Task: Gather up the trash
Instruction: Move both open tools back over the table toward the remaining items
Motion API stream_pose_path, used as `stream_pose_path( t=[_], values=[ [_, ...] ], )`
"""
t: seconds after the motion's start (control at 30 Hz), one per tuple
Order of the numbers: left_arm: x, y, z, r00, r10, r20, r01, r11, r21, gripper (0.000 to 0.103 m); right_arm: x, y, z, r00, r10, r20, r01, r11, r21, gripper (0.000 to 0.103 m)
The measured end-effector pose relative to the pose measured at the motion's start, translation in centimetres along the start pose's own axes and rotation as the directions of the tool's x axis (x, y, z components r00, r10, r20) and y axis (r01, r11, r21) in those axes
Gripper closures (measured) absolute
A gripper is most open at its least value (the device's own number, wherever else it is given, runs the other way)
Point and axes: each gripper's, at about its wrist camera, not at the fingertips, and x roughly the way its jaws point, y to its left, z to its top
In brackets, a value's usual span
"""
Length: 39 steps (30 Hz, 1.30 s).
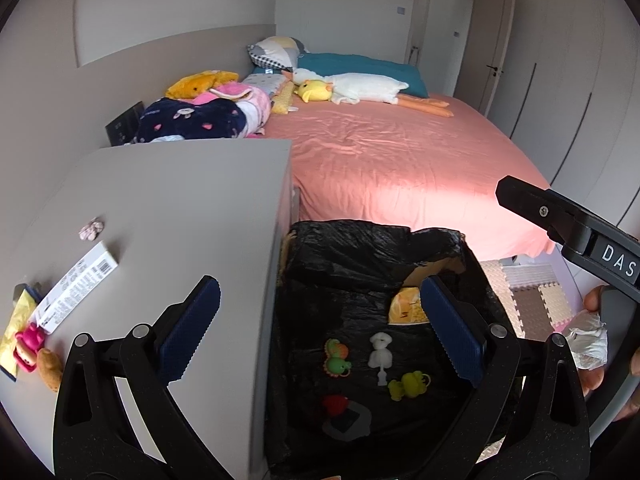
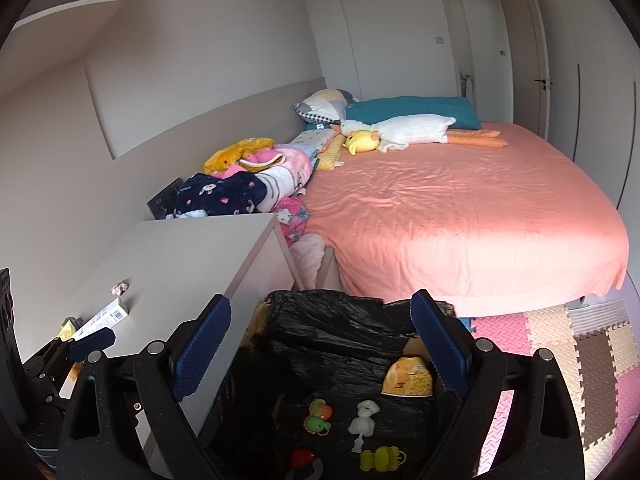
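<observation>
Soft daylight, fisheye-warped, dark corners

A pale grey surface [image 1: 180,208] stands beside a bed [image 1: 400,160]. On it lie a small crumpled scrap [image 1: 91,229], a white barcoded box [image 1: 78,280], and, at its near left edge, a yellow packet [image 1: 16,320], a pink toy [image 1: 29,344] and a brown lump [image 1: 50,368]. On the bed's salmon sheet: plush toys [image 1: 360,88], pillows [image 1: 276,52] and folded blankets [image 1: 208,116].

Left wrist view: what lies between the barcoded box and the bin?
Only bare tabletop between box and bin; the left tongs' pad overlaps that stretch.
</observation>
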Motion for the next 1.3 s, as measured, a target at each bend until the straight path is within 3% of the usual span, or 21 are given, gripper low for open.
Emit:
stream_pose_path(
  t=[0.67, 1.3],
  values=[
    [-2.7, 8.2, -2.6, 0.99, 0.138, -0.002, -0.137, 0.983, -0.122, 0.006, 2.6, 8.5, -1.6, 0.99, 0.129, -0.061, -0.134, 0.986, -0.094, 0.012],
    [-4.6, 18.1, -6.9, 0.954, 0.286, -0.085, -0.299, 0.904, -0.307, 0.006, 5.9, 17.3, -3.9, 0.955, 0.24, -0.175, -0.273, 0.941, -0.199, 0.012]
  ],
)
